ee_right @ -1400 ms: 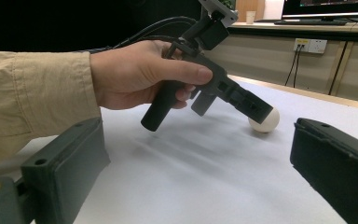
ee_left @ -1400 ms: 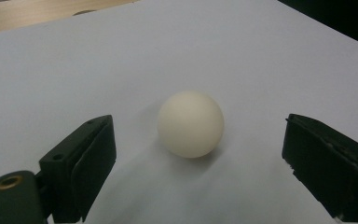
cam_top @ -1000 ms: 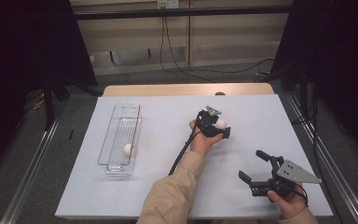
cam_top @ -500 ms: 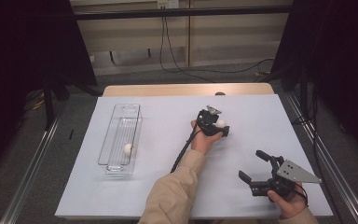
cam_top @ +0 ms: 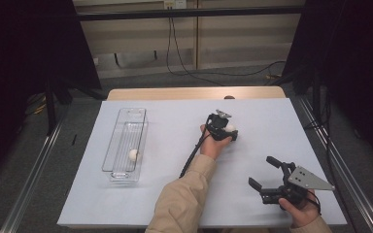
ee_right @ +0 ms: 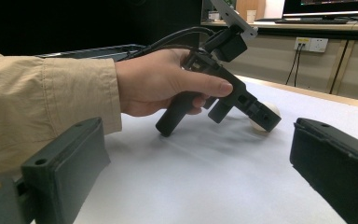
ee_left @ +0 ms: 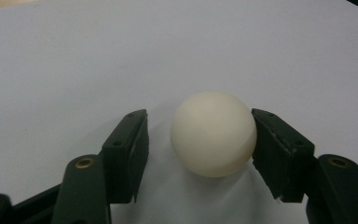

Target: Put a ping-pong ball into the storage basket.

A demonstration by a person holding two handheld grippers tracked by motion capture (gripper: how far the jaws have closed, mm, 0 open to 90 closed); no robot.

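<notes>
Cream-white and smooth, the ball sits on the white table sheet between the two black jaws of the left gripper. In the left gripper view its right flank meets the right jaw's pad, while a sliver of sheet still shows between its left flank and the left jaw. The jaws have just been closing around it, yet they are not pinching it from both sides. Being round, the ball has no long axis and points no particular way. Its underside and the spot where it meets the sheet are hidden by its own curve.

In the high view the left gripper and the hand on it cover most of the ball; a pale edge peeks out at the gripper's far right. The right gripper view shows that ball half hidden behind the left gripper's jaw tip.

The right gripper rests nearer the person than the ball and well apart from it, jaws spread wide with nothing between them.

Well to the left of the ball stands a clear wire-ribbed tray holding a second white ball; its markings are too small to tell.
</notes>
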